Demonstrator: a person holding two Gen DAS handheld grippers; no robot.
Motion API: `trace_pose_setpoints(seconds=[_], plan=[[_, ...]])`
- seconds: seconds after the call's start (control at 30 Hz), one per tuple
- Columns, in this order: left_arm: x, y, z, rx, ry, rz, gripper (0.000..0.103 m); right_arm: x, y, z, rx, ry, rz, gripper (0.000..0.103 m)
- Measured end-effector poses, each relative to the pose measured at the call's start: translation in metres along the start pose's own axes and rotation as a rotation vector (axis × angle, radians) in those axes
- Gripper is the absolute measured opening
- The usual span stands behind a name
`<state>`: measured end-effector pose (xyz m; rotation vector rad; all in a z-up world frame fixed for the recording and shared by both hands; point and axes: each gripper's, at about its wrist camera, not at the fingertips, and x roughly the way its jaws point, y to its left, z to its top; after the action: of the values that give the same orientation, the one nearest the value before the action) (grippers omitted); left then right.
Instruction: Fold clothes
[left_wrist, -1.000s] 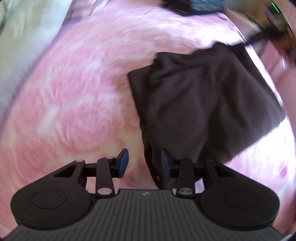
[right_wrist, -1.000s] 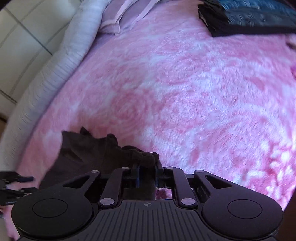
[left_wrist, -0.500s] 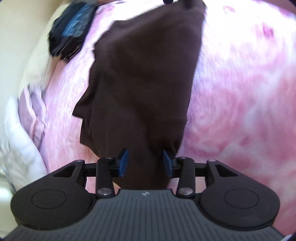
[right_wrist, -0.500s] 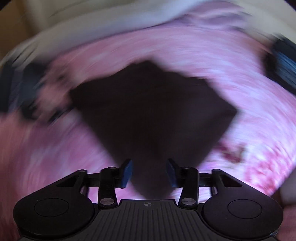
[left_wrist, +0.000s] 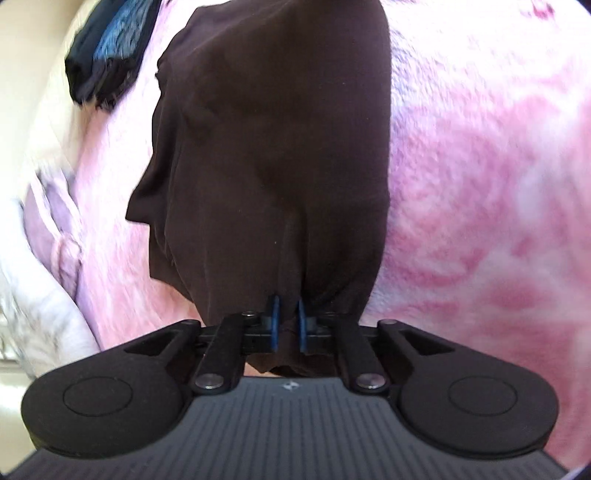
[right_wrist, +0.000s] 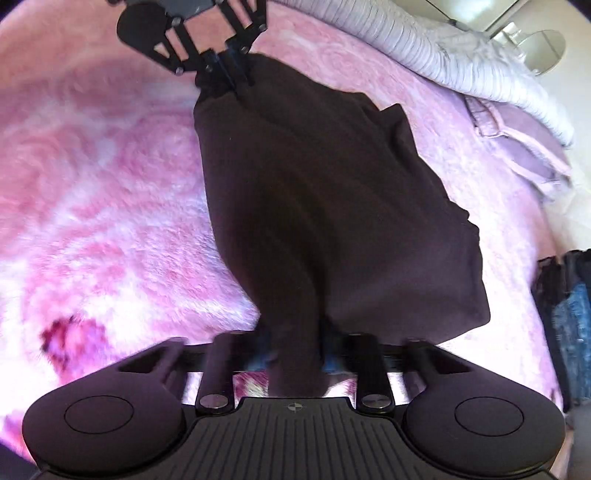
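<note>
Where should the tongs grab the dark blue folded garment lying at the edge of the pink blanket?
Judging loosely, take the dark blue folded garment by its stacked edge facing the brown cloth, coming in low across the pink blanket; the far side abuts the wall.

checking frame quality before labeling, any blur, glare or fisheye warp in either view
Left wrist view: the pink blanket is blown out at upper right, smeared at the left edge; the brown garment is fairly sharp. Right wrist view: the right hand-held gripper fingers are blurred, the blanket curves with fisheye warp, and the garment's folds are lost in darkness.
</note>
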<state>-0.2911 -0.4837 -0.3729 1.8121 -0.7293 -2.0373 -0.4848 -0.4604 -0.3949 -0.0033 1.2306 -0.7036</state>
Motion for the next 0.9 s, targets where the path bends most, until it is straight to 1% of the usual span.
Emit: trace_pose_setpoints(seconds=[0.07, 0.13, 0.17, 0.23, 0.33, 0.4, 0.47, 0.5, 0.57, 0.6, 0.63, 0.67, 0.73, 0.77, 0.8, 0.83, 0.9], plan=[[-0.019, 0.004, 0.009, -0.042, 0.008, -0.047, 0.005, -0.018, -0.016, -0.004, -0.005, -0.007, 0.015, 0.015], [-0.042, 0.003, 0.021, -0.105, 0.000, -0.095, 0.004, -0.036, -0.030, -0.012, 0.002, 0.003, 0.013, 0.015], [-0.054, -0.001, 0.028, -0.138, -0.005, -0.117, 0.001, -0.045, -0.037, -0.016, 0.005, 0.007, 0.012, 0.015], [-0.072, -0.015, 0.043, -0.198, -0.011, -0.155, 0.000, -0.058, -0.042, -0.028, 0.004, 0.029, 0.019, 0.015], [-0.074, -0.046, 0.062, -0.271, 0.016, -0.186, 0.001, -0.058, -0.032, -0.050, -0.021, 0.073, 0.041, 0.016], [-0.067, -0.061, 0.067, -0.305, 0.058, -0.201, 0.001, -0.051, -0.021, -0.058, -0.038, 0.098, 0.044, 0.019], [-0.061, -0.066, 0.067, -0.366, 0.117, -0.222, 0.004, -0.043, -0.014, -0.061, -0.021, 0.134, 0.040, 0.027], [-0.062, -0.066, 0.064, -0.397, 0.140, -0.217, 0.005, -0.043, -0.014, -0.060, 0.002, 0.146, 0.035, 0.029], [-0.068, -0.062, 0.061, -0.436, 0.168, -0.189, 0.005, -0.046, -0.015, -0.059, 0.057, 0.166, 0.033, 0.040], [-0.073, -0.059, 0.060, -0.451, 0.169, -0.161, 0.007, -0.048, -0.016, -0.057, 0.081, 0.174, 0.029, 0.041], [-0.080, -0.055, 0.060, -0.462, 0.157, -0.132, 0.008, -0.052, -0.016, -0.056, 0.105, 0.176, 0.024, 0.044], [-0.087, -0.051, 0.062, -0.468, 0.127, -0.109, 0.009, -0.056, -0.015, -0.056, 0.127, 0.175, 0.019, 0.045], [-0.095, -0.044, 0.065, -0.485, 0.055, -0.085, 0.019, -0.063, -0.012, -0.057, 0.164, 0.166, 0.017, 0.046], [-0.093, -0.037, 0.064, -0.515, 0.023, -0.088, 0.030, -0.065, -0.008, -0.059, 0.172, 0.163, 0.015, 0.046], [-0.089, -0.028, 0.062, -0.559, -0.005, -0.099, 0.032, -0.067, -0.005, -0.060, 0.175, 0.165, 0.005, 0.046], [-0.082, -0.017, 0.057, -0.630, -0.016, -0.117, 0.032, -0.069, -0.002, -0.060, 0.178, 0.169, -0.007, 0.047], [-0.065, 0.006, 0.040, -0.811, -0.011, -0.165, 0.032, -0.075, 0.003, -0.061, 0.197, 0.175, -0.030, 0.047]])
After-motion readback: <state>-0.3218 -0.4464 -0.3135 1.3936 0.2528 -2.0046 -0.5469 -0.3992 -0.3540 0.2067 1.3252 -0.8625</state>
